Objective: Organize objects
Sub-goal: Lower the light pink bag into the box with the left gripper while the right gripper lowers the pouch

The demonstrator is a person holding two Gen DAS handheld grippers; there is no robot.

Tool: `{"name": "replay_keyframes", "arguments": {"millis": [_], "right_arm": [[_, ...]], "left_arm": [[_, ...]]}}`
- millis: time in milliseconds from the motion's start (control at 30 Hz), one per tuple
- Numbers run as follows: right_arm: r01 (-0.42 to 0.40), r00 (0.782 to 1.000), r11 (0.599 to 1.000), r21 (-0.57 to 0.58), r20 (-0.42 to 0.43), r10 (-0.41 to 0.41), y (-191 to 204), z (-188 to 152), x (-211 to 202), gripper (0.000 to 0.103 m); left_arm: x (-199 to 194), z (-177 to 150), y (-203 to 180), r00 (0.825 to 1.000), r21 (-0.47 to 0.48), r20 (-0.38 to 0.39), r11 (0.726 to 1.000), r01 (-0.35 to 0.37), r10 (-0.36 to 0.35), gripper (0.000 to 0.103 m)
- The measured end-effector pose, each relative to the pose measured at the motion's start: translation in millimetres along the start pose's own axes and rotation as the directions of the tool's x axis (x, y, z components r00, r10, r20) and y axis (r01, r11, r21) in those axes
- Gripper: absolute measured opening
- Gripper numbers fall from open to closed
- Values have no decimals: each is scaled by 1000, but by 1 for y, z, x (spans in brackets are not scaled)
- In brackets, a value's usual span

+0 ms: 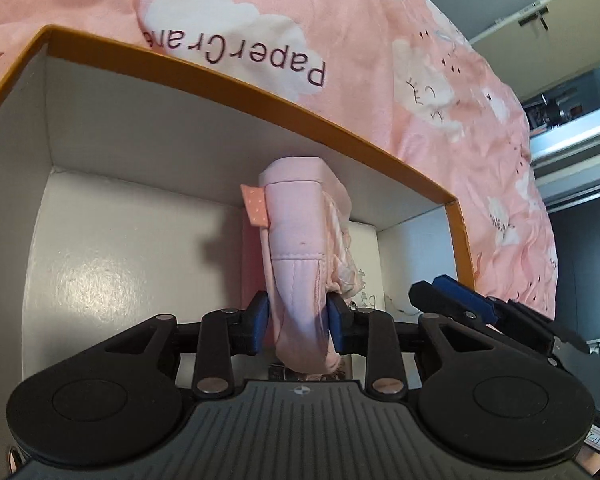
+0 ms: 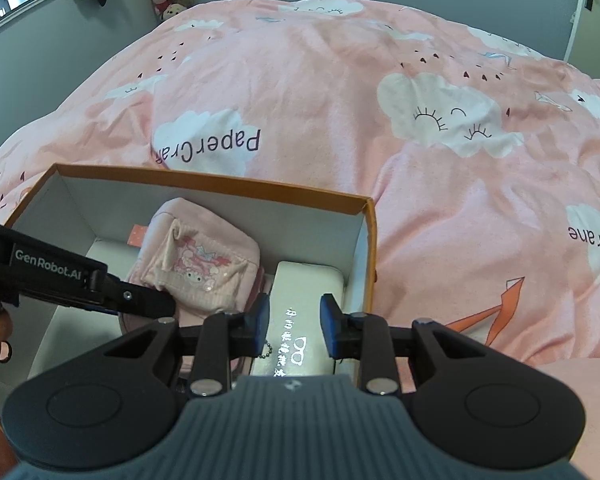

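Left gripper [image 1: 298, 317] pinching pink pouch [image 1: 296, 240] inside orange-rimmed box [image 1: 260, 88] — right gripper [image 2: 292, 322] hovering unclenched over white case [image 2: 300, 280], gripping nothing, pink duvet [image 2: 340, 80] lying beyond.

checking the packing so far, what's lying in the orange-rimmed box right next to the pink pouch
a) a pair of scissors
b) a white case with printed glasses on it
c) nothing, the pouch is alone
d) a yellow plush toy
b: the right wrist view shows a white case with a glasses print lying beside the pink pouch inside the box.
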State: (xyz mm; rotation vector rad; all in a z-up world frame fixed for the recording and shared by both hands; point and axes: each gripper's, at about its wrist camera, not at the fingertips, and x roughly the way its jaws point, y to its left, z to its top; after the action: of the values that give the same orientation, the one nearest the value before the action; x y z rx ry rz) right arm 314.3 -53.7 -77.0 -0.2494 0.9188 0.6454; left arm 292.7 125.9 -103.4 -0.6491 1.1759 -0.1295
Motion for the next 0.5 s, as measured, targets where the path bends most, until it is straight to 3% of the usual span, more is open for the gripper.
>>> {"name": "replay_keyframes", "arguments": {"millis": [100,233,333,500], "right_arm": [[-18,1000,1000,-7,-2,18,2,0,1,30],[-33,999,999,-26,-13,33,7,0,2,31],[-49,999,998,-30,-22,49,8,2,5,31],[-107,993,994,0,-45,107,10,6,15,33]], "left_arm": [[2,1,-4,997,24,0,997,-76,76,43],[7,-2,-10,974,92,10,970,-226,226,46],[8,-1,-11,976,118,8,969,-216,216,46],[10,0,-12,982,150,5,970,-189,190,37]]}}
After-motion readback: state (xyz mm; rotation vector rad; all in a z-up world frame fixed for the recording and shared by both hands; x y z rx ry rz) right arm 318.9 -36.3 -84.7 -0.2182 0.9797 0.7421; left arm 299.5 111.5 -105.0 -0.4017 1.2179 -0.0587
